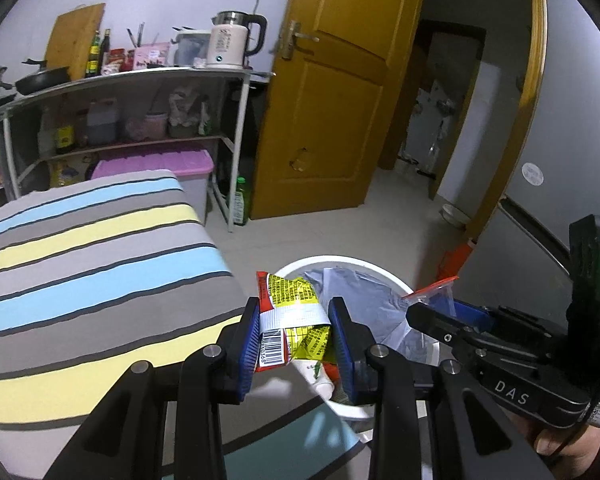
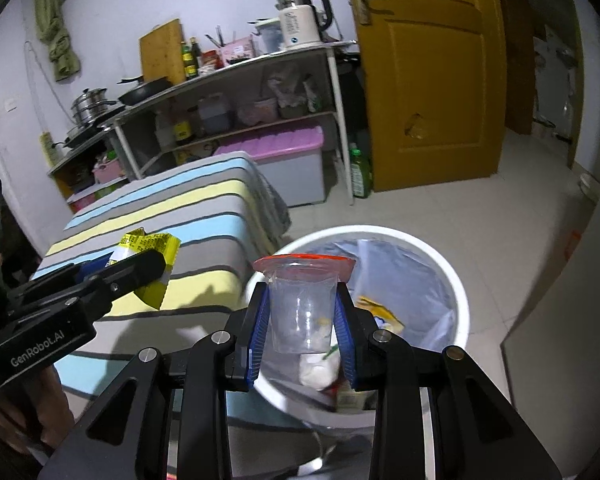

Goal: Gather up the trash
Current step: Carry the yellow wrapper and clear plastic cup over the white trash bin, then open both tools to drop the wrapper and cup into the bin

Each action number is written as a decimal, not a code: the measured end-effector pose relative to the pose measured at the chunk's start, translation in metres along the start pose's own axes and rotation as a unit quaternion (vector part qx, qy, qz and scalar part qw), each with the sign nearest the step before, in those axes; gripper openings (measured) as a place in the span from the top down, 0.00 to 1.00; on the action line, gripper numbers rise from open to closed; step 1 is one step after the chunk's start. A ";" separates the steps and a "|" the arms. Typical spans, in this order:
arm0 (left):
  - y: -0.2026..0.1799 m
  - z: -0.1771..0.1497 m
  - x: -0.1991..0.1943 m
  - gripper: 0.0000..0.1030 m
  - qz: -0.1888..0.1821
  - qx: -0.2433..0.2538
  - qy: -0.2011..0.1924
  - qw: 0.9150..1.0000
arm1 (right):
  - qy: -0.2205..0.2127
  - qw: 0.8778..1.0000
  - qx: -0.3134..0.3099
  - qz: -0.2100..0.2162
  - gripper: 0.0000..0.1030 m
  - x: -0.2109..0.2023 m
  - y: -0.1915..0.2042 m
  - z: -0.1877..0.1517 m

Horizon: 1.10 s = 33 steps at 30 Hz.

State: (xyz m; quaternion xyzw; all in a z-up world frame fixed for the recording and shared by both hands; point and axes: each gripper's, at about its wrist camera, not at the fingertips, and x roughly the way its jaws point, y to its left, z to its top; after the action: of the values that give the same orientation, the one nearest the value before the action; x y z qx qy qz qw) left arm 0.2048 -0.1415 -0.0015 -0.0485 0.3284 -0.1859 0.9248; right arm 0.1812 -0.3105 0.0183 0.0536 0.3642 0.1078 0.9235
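Left wrist view: the left gripper (image 1: 294, 334) is clenched on a yellow snack wrapper (image 1: 294, 312), its blue fingers (image 1: 249, 340) pressed against both sides of the crumpled packet at lower centre of the frame. The wrapper hangs over the near rim of the white trash bin (image 1: 396, 280), which is lined with a grey bag and already contains some refuse.

Right wrist view: the right gripper (image 2: 303, 320) is closed around a clear plastic bag (image 2: 302, 308) with a red zip strip, fingers (image 2: 346, 332) narrowed to the bag's width. The bag sits above the bin's opening, lower centre of the frame (the bed with its striped cover (image 2: 204, 208) lies to the left, touching or just beside the bin; which cannot be told).

Judgement: both items are collected and the step in hand is the deposit. The next move calls for each gripper to be centred over the opening and its fingers released. The left wrapper appears nearer the rim and may need carrying further in before release.
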 end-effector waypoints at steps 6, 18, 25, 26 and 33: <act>-0.007 0.005 0.029 0.67 -0.015 0.002 0.020 1.000 | 0.016 1.000 0.010 -0.014 0.68 0.017 -0.019 0.002; -0.012 0.007 0.070 0.52 -0.048 -0.001 0.058 0.997 | 0.047 0.998 0.034 -0.032 0.61 0.043 -0.045 -0.006; -0.010 0.007 0.068 0.48 -0.050 0.002 0.053 0.997 | 0.044 0.998 0.036 -0.035 0.57 0.042 -0.050 -0.008; -0.011 0.007 0.066 0.48 -0.049 0.003 0.051 0.998 | 0.041 0.998 0.034 -0.037 0.57 0.040 -0.050 -0.008; -0.011 0.003 0.034 0.48 -0.033 0.011 0.027 0.999 | 0.016 0.999 0.023 -0.039 0.57 0.014 -0.037 -0.004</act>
State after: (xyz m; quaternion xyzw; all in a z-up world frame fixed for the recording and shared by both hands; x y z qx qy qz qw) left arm 0.2282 -0.1643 -0.0171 -0.0438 0.3492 -0.2214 0.9095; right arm 0.1940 -0.3433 -0.0002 0.0590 0.3829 0.0637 0.9197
